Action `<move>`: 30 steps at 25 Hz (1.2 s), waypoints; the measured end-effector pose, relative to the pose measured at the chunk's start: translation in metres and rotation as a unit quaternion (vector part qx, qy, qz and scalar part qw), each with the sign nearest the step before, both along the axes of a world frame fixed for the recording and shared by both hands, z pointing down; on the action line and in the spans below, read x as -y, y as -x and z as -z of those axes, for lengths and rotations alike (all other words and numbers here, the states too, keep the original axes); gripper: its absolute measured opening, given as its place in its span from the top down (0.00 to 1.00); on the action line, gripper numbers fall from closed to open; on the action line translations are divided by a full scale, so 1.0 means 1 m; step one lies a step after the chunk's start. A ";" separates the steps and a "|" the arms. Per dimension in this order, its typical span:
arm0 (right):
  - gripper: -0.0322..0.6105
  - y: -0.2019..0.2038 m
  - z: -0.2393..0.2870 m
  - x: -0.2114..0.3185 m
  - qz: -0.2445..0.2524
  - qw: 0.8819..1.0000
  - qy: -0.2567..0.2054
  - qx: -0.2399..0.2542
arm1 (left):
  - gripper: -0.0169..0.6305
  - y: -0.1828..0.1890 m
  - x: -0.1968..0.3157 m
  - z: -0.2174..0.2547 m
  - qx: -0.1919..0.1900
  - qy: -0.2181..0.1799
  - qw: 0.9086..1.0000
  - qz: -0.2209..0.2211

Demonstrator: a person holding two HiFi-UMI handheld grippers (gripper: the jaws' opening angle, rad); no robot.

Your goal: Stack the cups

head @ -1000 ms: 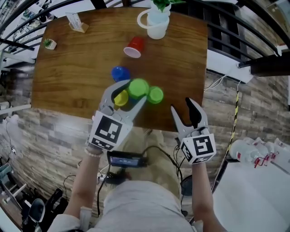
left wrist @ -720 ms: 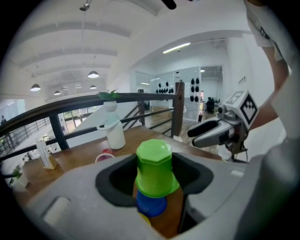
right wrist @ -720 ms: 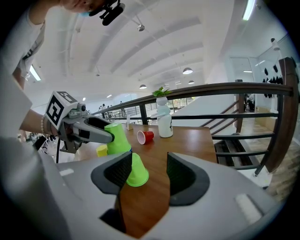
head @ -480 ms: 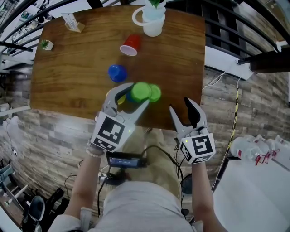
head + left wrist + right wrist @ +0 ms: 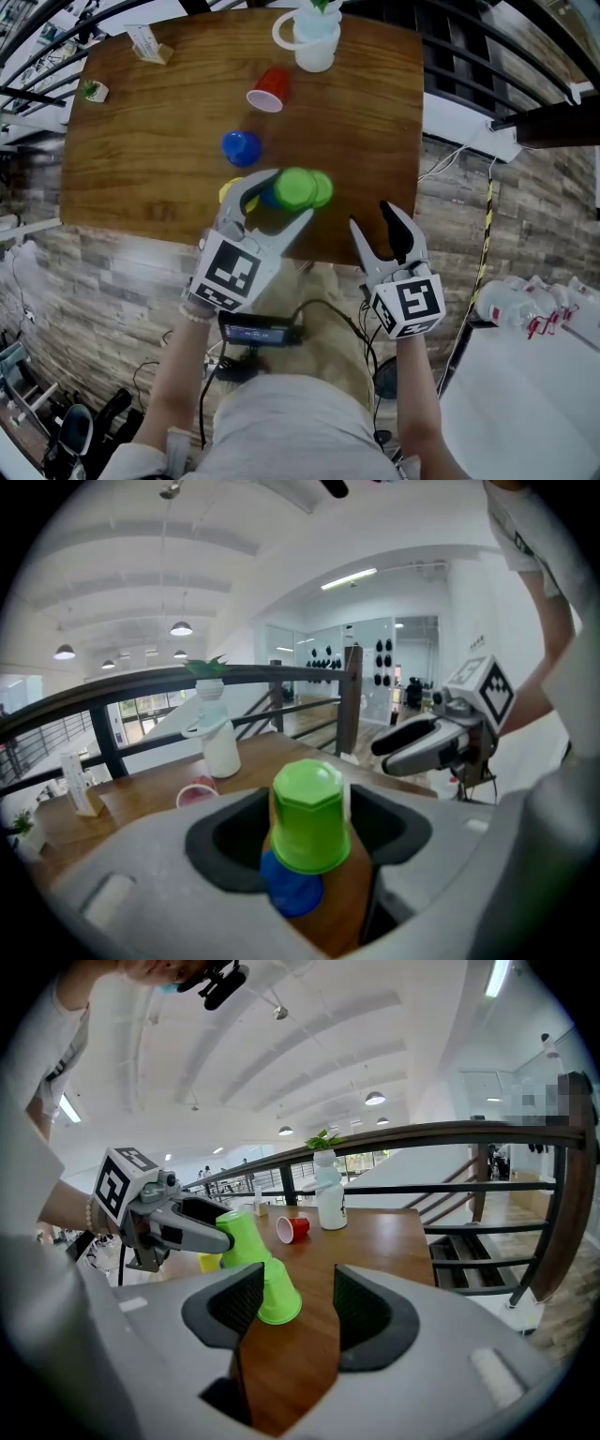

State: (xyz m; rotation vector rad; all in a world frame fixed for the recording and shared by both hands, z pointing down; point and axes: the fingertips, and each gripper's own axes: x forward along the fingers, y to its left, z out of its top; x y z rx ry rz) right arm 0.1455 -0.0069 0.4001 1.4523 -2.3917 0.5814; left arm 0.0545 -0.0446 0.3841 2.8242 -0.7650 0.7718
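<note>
An upside-down green cup (image 5: 293,187) stands between the fingers of my left gripper (image 5: 272,202). The jaws have just been opening, and in the left gripper view a gap shows on each side of the green cup (image 5: 305,813). A blue cup (image 5: 292,891) pokes out under its rim. A second green cup (image 5: 322,188) leans against it on the right. A yellow cup (image 5: 228,190) sits just left of the left finger. Another blue cup (image 5: 241,147) stands farther back, and a red cup (image 5: 269,91) lies on its side. My right gripper (image 5: 375,220) hangs open and empty at the table's near edge.
A white jug with a plant (image 5: 314,42) stands at the back of the wooden table (image 5: 131,159). A small card stand (image 5: 150,44) and a little pot (image 5: 96,91) sit at the far left. Black railings run behind and to the right.
The left gripper shifted right with the green cup, bringing it against the second green cup, and its jaws spread wider. The yellow cup now lies outside its left finger. The right gripper stayed put.
</note>
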 end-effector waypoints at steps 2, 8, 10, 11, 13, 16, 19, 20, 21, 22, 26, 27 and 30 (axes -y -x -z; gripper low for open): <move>0.61 0.001 0.001 0.000 -0.001 1.000 0.001 0.000 | 0.56 0.003 0.000 0.001 0.001 -0.004 1.000 0.002; 0.61 0.002 0.005 0.000 -0.002 1.000 -0.002 -0.002 | 0.56 0.026 0.000 0.014 -0.014 -0.010 0.999 0.029; 0.61 0.003 0.007 0.002 -0.004 1.000 -0.008 -0.003 | 0.56 0.038 0.004 0.019 -0.015 -0.017 0.999 0.044; 0.61 0.005 0.009 0.003 -0.006 1.000 -0.010 -0.003 | 0.56 0.045 0.007 0.021 -0.016 -0.021 0.998 0.051; 0.61 0.008 0.011 0.005 -0.007 1.000 -0.014 -0.003 | 0.56 0.056 0.012 0.026 -0.020 -0.025 0.998 0.060; 0.61 0.014 0.012 0.008 -0.009 1.000 -0.013 -0.005 | 0.56 0.066 0.014 0.030 -0.029 -0.024 0.998 0.054; 0.61 0.020 0.012 0.008 -0.009 1.000 -0.012 -0.010 | 0.56 0.067 0.008 0.028 -0.030 -0.017 0.999 0.033; 0.61 0.022 0.012 0.009 -0.010 1.000 -0.011 -0.011 | 0.56 0.066 0.006 0.026 -0.029 -0.016 0.999 0.025; 0.61 0.024 0.013 0.009 -0.011 1.000 -0.009 -0.012 | 0.58 0.064 0.005 0.025 -0.027 -0.015 0.999 0.017; 0.61 0.025 0.014 0.009 -0.013 1.000 -0.009 -0.013 | 0.59 0.062 0.003 0.023 -0.025 -0.015 1.000 0.008; 0.61 0.025 0.015 0.007 -0.017 1.000 -0.006 -0.019 | 0.61 0.048 -0.004 0.023 -0.032 -0.012 0.999 -0.020; 0.61 0.025 0.015 0.006 -0.017 1.000 -0.006 -0.020 | 0.61 0.045 -0.005 0.023 -0.035 -0.010 0.999 -0.026; 0.61 0.025 0.014 0.002 -0.022 0.999 -0.002 -0.022 | 0.62 0.037 -0.009 0.021 -0.044 -0.003 0.998 -0.036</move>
